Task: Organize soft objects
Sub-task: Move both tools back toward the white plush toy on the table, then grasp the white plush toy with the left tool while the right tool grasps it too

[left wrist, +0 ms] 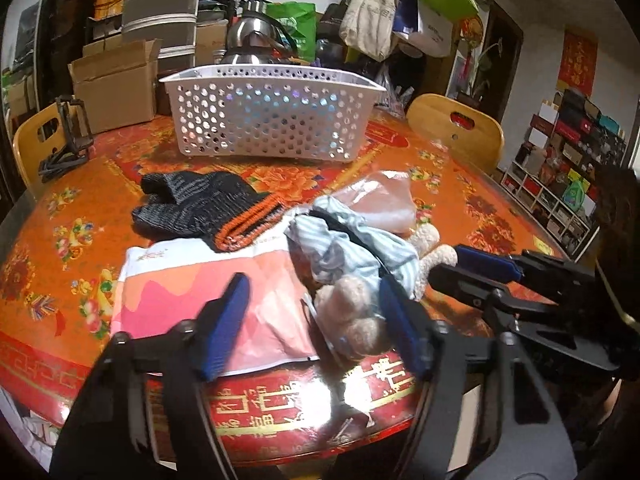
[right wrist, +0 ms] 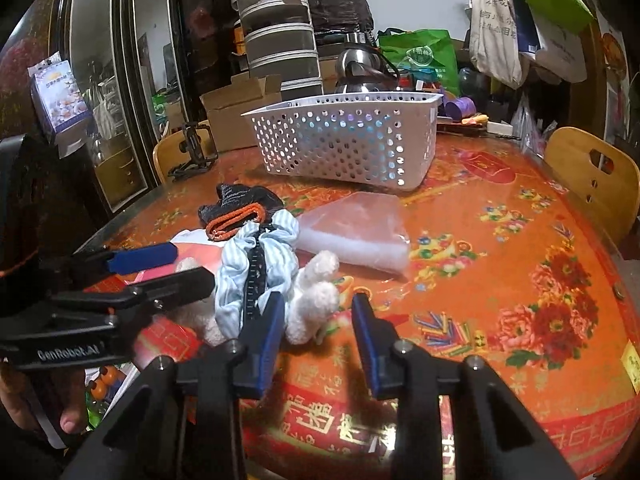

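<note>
A plush toy in blue striped clothes (left wrist: 352,248) lies on the red table, also in the right wrist view (right wrist: 256,268). A dark knit glove with orange cuff (left wrist: 204,208) (right wrist: 240,210), a pink-and-white flat cloth pack (left wrist: 200,300) and a clear pink bag (left wrist: 384,204) (right wrist: 356,232) lie around it. A white perforated basket (left wrist: 272,116) (right wrist: 348,136) stands behind. My left gripper (left wrist: 312,320) is open, straddling the toy's fuzzy feet. My right gripper (right wrist: 318,320) is open beside the toy's white legs; it also shows in the left wrist view (left wrist: 460,264).
Wooden chair backs (left wrist: 456,132) (right wrist: 592,176) stand at the table's edge. A black phone stand (left wrist: 68,140), cardboard boxes (left wrist: 116,80), a steel kettle (left wrist: 252,36) and hanging bags (left wrist: 376,8) crowd the far side. Shelves (left wrist: 560,184) stand at right.
</note>
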Action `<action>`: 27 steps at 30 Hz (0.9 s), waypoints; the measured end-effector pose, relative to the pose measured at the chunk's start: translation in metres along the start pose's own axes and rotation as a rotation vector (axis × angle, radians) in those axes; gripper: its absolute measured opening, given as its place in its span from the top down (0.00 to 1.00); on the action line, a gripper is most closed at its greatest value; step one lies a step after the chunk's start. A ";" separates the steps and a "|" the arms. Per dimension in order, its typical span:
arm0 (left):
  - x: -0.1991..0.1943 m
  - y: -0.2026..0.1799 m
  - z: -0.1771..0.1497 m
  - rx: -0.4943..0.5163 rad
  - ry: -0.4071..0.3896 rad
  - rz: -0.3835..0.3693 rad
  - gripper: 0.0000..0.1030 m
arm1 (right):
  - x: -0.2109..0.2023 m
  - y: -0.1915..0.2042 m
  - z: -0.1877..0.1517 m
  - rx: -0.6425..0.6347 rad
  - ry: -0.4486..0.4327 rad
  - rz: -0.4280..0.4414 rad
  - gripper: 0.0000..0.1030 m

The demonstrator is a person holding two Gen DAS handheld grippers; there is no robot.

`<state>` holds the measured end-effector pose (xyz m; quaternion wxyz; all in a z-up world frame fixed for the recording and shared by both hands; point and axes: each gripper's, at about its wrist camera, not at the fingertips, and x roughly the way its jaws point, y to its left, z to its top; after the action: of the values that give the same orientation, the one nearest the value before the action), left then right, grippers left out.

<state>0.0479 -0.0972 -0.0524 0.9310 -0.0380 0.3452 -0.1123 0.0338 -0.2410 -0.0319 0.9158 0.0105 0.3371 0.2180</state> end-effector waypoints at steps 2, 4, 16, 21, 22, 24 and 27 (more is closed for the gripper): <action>0.003 -0.003 -0.002 0.009 0.006 -0.007 0.62 | 0.002 0.000 0.000 0.005 0.003 0.010 0.72; 0.003 -0.003 -0.003 0.014 0.006 -0.026 0.74 | 0.005 0.000 0.002 0.005 0.004 0.017 0.74; -0.005 0.005 -0.001 0.008 -0.024 -0.087 0.88 | -0.006 0.009 0.002 -0.017 -0.042 0.019 0.89; -0.019 0.009 0.003 0.014 -0.081 -0.122 0.89 | -0.023 0.016 0.007 -0.033 -0.085 0.010 0.89; -0.022 0.010 0.004 0.014 -0.090 -0.126 0.89 | -0.026 0.017 0.007 -0.035 -0.093 0.010 0.89; -0.028 0.012 0.007 0.013 -0.107 -0.134 0.89 | -0.032 0.021 0.010 -0.044 -0.102 0.010 0.89; -0.035 0.013 0.011 0.011 -0.126 -0.137 0.89 | -0.036 0.026 0.013 -0.058 -0.114 0.002 0.89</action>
<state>0.0314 -0.0764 -0.0240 0.9412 -0.0633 0.2819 -0.1749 0.0073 -0.2310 0.0045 0.9333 -0.0033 0.2776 0.2278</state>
